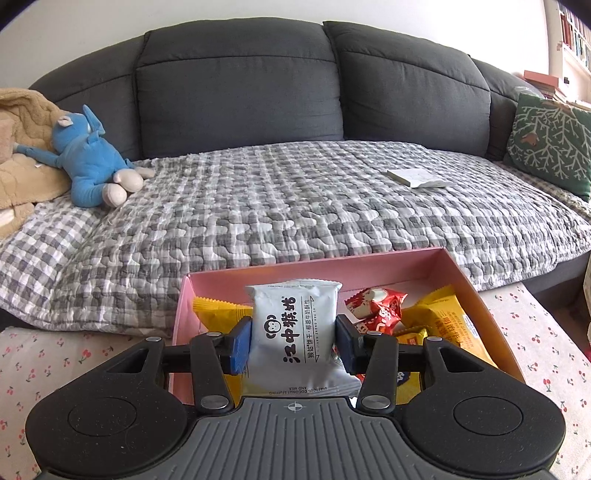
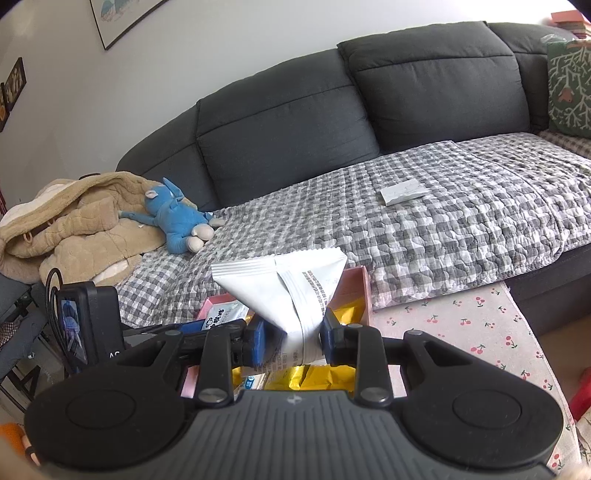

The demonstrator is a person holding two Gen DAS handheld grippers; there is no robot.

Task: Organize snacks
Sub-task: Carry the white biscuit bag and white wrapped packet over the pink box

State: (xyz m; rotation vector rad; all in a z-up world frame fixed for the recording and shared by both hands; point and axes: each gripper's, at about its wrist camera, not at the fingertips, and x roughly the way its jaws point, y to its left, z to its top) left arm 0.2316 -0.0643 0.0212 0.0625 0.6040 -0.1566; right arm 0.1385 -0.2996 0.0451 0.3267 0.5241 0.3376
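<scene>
White foil biscuit packets are sitting in both grippers: the left gripper (image 1: 293, 345) is pinching one upright packet (image 1: 295, 328) above the near edge of the pink cardboard box (image 1: 458, 269), while the right gripper (image 2: 293, 338) is squeezing another crumpled packet (image 2: 291, 291) over it.

You get soft, even daylight in both views, bright enough to read the print on the white packet (image 1: 295, 328). The pale wall (image 2: 236, 55) is bright but not blown out, and the brightest patch sits at the upper right by the bookshelf (image 1: 572, 33). Shadows are faint and soft-edged under the blue toy (image 1: 88, 158). The fisheye bows the sofa (image 1: 295, 85) into an arc, and the corners go black. Focus is sharp mid-frame; the rims smear slightly.
</scene>
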